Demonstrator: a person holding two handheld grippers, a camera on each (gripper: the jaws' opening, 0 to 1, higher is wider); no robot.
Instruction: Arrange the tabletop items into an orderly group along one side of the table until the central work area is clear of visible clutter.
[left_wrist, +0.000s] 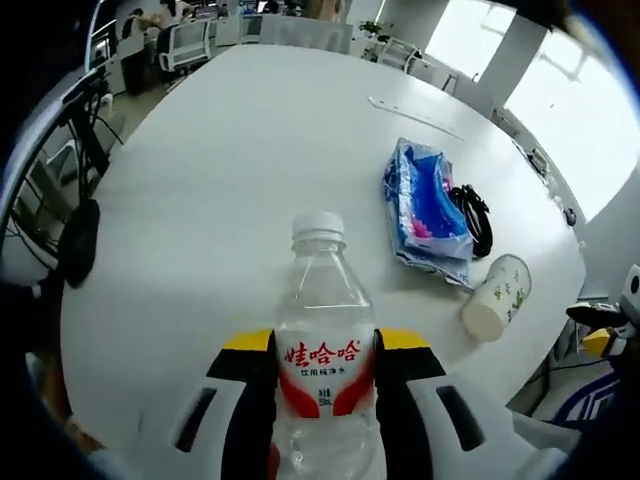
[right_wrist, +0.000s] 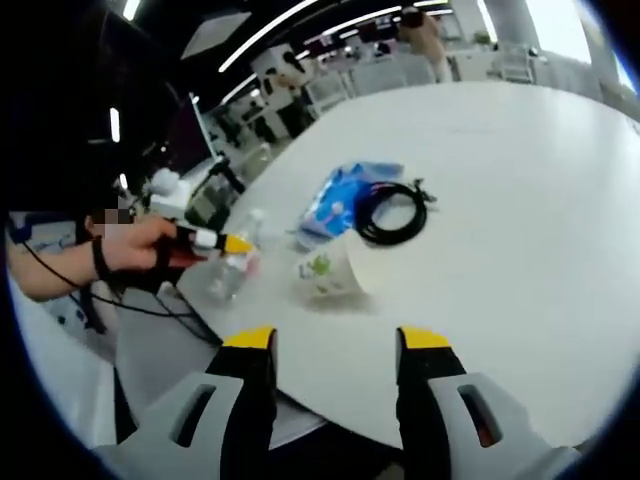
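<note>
Left gripper (left_wrist: 325, 375) is clamped on the water bottle (left_wrist: 325, 340) near the table (left_wrist: 230, 160) edge; right gripper (right_wrist: 335, 375) hangs open. That tipped paper cup (left_wrist: 497, 296) beyond could roll off if bumped, then wipes pack (left_wrist: 425, 205), cable (left_wrist: 474, 218).

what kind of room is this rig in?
Likely an open-plan office or meeting area: a large round white table, white mesh office chairs around desks behind it, long ceiling strip lights, and big bright windows along one side.
</note>
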